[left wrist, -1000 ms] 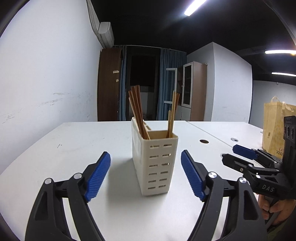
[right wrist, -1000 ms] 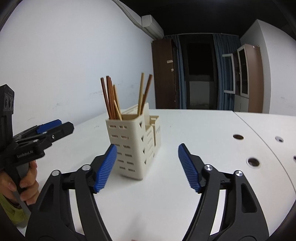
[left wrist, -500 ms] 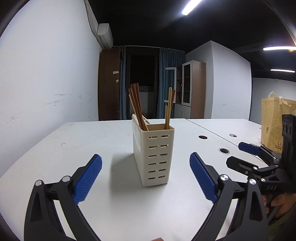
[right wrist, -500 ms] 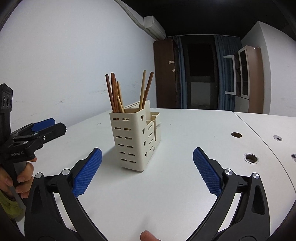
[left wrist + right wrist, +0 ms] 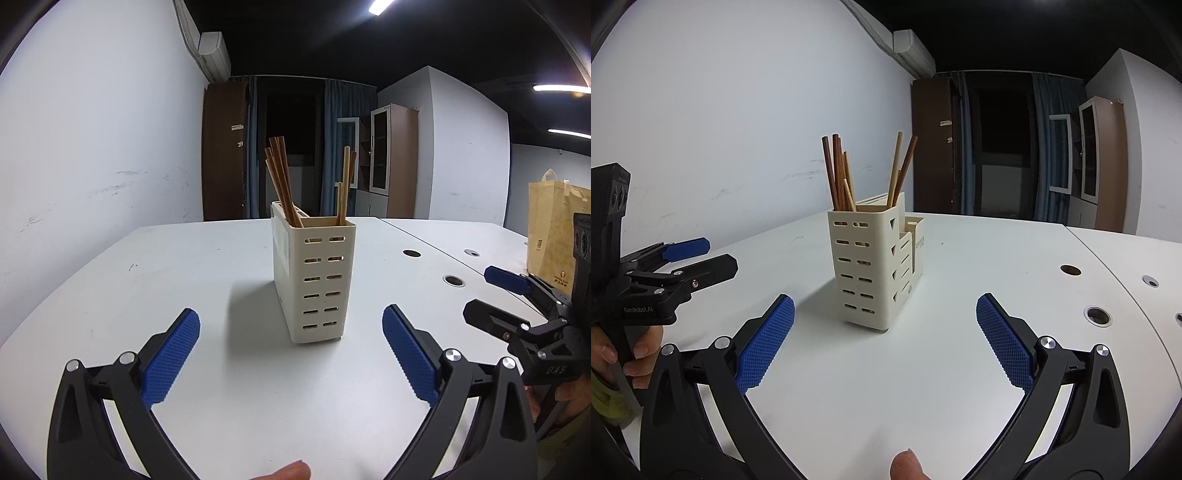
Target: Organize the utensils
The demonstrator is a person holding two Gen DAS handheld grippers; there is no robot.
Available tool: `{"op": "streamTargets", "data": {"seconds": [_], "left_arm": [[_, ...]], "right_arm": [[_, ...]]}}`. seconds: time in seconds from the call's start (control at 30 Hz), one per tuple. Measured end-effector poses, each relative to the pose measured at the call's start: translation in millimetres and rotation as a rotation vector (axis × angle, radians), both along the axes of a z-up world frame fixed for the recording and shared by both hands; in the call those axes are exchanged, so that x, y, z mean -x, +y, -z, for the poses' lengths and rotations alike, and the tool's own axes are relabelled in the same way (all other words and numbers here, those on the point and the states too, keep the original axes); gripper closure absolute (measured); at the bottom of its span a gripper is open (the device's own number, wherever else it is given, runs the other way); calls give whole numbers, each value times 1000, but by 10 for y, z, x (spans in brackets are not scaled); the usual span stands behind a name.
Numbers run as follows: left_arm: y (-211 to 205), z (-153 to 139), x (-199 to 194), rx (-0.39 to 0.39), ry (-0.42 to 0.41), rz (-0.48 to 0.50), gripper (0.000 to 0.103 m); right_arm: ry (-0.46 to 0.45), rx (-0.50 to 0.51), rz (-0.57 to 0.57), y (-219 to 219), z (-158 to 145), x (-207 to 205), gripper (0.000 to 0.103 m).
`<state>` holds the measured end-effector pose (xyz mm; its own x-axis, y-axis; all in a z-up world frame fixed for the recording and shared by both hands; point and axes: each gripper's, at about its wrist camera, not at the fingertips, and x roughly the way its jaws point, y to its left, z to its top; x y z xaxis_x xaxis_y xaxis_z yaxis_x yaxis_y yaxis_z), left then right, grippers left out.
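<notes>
With both sets of jaws spread wide and holding nothing, the left claw [image 5: 291, 332] sits low over the white table [image 5: 147, 280], the cream utensil holder [image 5: 313, 280] upright just ahead between its blue pads, untouched. Brown chopsticks [image 5: 282, 181] stand in the holder. Right claw [image 5: 885, 321] likewise faces the holder, apart from it. Far right of the left claw: a yellow bag [image 5: 554, 232].

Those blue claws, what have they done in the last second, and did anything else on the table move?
Both the left gripper and the right gripper have just been opening their jaws wide, with nothing between them, and the holder now looks a little farther off. The cream utensil holder and its chopsticks stayed put on the white table.
</notes>
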<state>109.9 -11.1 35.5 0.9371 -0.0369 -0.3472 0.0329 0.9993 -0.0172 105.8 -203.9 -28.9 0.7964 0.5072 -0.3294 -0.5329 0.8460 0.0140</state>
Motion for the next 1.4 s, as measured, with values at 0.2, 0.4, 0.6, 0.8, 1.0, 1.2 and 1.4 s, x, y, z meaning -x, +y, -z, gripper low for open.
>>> {"op": "streamTargets", "data": {"seconds": [0.2, 0.4, 0.6, 0.8, 1.0, 1.2, 1.4], "left_arm": [[-4, -3, -7, 2, 12, -2, 6], [4, 0, -7, 1, 7, -16, 6], [-8, 8, -14, 4, 12, -11, 6], [-14, 10, -12, 0, 11, -13, 6], [-23, 20, -18, -2, 15, -8, 6], [-36, 25, -17, 0, 17, -9, 6], [-52, 32, -11, -7, 18, -6, 6]], "right_arm": [[15, -12, -2, -5, -1, -18, 8], [27, -11, -2, 0, 1, -32, 8], [31, -32, -4, -24, -6, -28, 8], [49, -23, 3, -21, 15, -66, 8], [67, -26, -9, -30, 25, -87, 8], [58, -16, -12, -8, 29, -67, 8], [57, -16, -16, -8, 24, -57, 8]]}}
